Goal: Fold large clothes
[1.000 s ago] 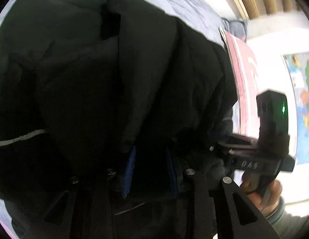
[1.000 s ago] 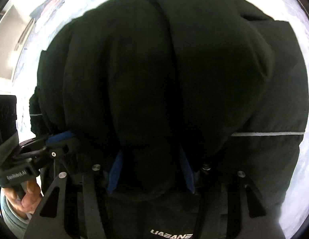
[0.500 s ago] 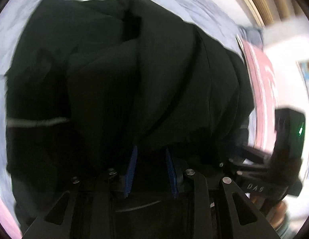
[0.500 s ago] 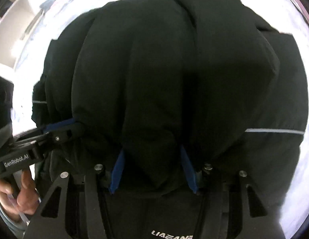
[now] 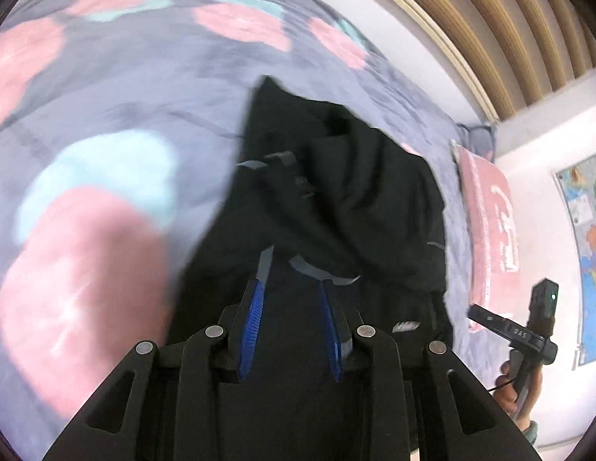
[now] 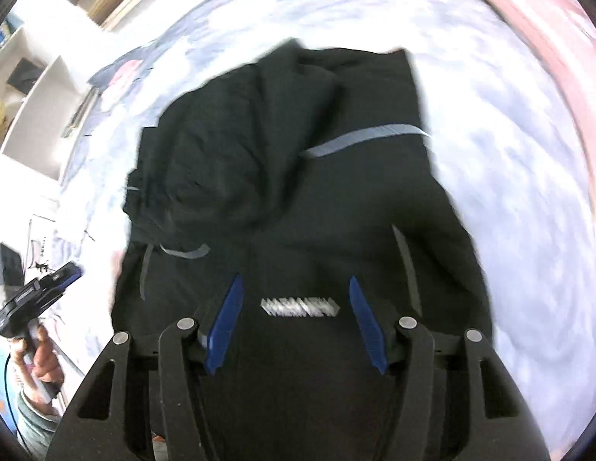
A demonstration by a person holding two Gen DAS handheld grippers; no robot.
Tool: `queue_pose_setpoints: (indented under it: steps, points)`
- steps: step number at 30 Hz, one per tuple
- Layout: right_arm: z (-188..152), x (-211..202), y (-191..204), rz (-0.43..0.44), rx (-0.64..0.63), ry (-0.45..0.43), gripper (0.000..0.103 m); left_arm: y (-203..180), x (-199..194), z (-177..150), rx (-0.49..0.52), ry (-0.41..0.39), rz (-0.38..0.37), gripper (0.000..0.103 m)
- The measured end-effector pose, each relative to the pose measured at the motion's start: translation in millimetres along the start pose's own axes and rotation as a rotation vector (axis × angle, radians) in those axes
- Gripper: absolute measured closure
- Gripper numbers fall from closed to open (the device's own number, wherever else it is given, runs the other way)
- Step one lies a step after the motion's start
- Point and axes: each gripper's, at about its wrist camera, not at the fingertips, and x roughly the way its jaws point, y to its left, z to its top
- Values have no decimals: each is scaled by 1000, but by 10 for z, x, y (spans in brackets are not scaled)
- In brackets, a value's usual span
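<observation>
Spread over the bed [image 5: 117, 88] is a grey-blue cover printed with pink and pale blue blotches, and on it lies the black jacket [image 5: 336, 199], bunched into folds with thin grey reflective stripes and a white logo across the part nearest the right wrist camera. Both views are blurred.

The left tool [image 5: 292, 288] hangs above the near part of the jacket with its blue-padded fingers a narrow way apart; nothing is caught between the pads, and dark cloth shows only below them. The right tool [image 6: 294, 307] stands wider, its jaws having just been opening, and the gap between its blue pads is free too, the logo showing on the cloth beneath. Neither tool grips the jacket. Whether the fingertips touch the cloth cannot be told.

Each view catches the other tool at its edge, held in a hand [image 5: 515, 388] with a grey-green cuff.

Beside the bed lies a pink pillow [image 5: 493, 230]. Behind it are a slatted wooden headboard [image 5: 501, 27], a white wall with a coloured map [image 5: 591, 253], and white shelves [image 6: 32, 88] on the other side.
</observation>
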Motion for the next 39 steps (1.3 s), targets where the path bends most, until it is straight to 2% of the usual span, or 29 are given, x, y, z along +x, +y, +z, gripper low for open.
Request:
queue_pose_setpoints:
  steps: [3,7,9,11,14,17,20,22,23,27,28,30,32,33,36,39]
  points:
    - [-262,-71,-291,-35,66,17,42,489,-125,-328,-66,47,16,72]
    - [-671,-100,-700,-77,169,54,42,903,-118,-874,-117,152,-23,72]
    - [-846,-106,-867,-99,198,69,41,1031,-6,-1162,-130,217,-5,72]
    - [-1011,-123,-995,-124,210,84,41,1170,0,-1430,-151,246,41,72]
    - [-1239,-136,-1143,-145,230,111,41,1328,8,-1658,-202,262,35,72]
    - [-1406,-164,-1222,-177,228,126,42,1326,90,-1783,-187,258,57,72]
    - [-1518,-205,-1264,-200,230,133,42,1288,156,-1797,-170,270,35,72]
    - [-1569,-241,-1309,-200,240,133,42,1252,158,-1817,-171,276,-12,72]
    - [-1599,-265,-1339,-195,248,131,42,1226,145,-1792,-171,273,-63,72]
    - [-1694,-388,-1390,-133,286,87,47,1022,-7,-1671,-217,207,-418,72]
    - [-1712,-410,-1405,-124,292,82,47,987,2,-1647,-223,204,-451,72]
    - [-1761,-397,-1456,-122,300,91,47,952,78,-1620,-225,220,-430,72]
    - [-1816,-333,-1521,-137,301,110,57,917,198,-1623,-211,260,-374,72]
    - [-1858,-289,-1553,-141,307,125,59,889,254,-1641,-202,283,-354,72]
    - [-2002,-192,-1633,-148,336,144,60,820,328,-1683,-180,321,-312,68]
    - [-2137,-158,-1747,-122,384,158,60,774,406,-1772,-154,387,-285,61]
